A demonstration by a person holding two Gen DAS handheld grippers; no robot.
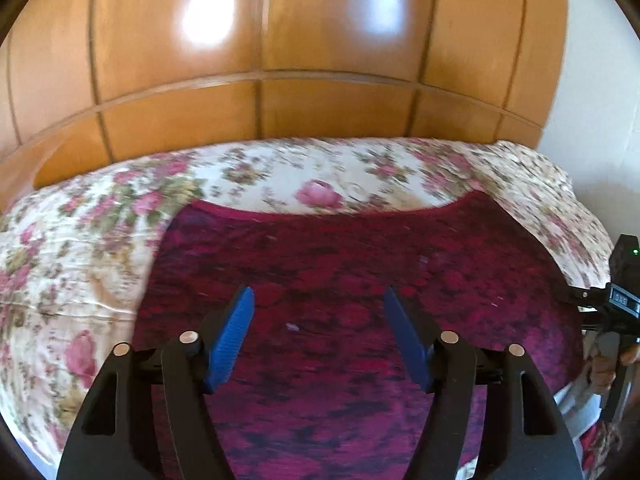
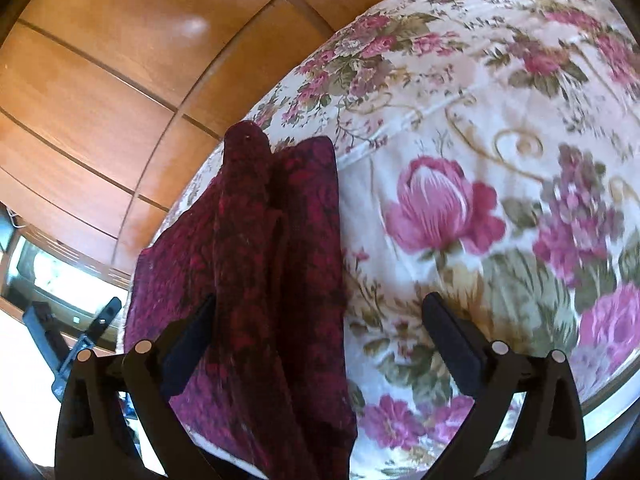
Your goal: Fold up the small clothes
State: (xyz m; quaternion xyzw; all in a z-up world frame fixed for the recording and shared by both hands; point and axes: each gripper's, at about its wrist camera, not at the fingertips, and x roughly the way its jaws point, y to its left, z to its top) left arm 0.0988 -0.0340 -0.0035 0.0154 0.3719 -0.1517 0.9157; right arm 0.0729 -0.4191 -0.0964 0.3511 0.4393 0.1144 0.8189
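Observation:
A dark red patterned garment (image 1: 340,280) lies spread flat on a floral bedspread (image 1: 72,248). My left gripper (image 1: 319,300) hovers above its near part, jaws wide open and empty, blue pads (image 1: 232,332) showing. In the right wrist view the same garment (image 2: 264,260) shows as a bunched, partly folded strip running away from me. My right gripper (image 2: 320,308) is open and empty, its left finger (image 2: 188,344) by the garment's edge, its right finger over the bedspread (image 2: 500,160). The right gripper's body (image 1: 620,300) shows at the left wrist view's right edge.
A glossy wooden wardrobe (image 1: 280,60) stands right behind the bed. A white wall (image 1: 600,100) is at the right. In the right wrist view the bed's edge drops to a pale floor (image 2: 24,360) at the lower left, with the left gripper (image 2: 80,344) seen there.

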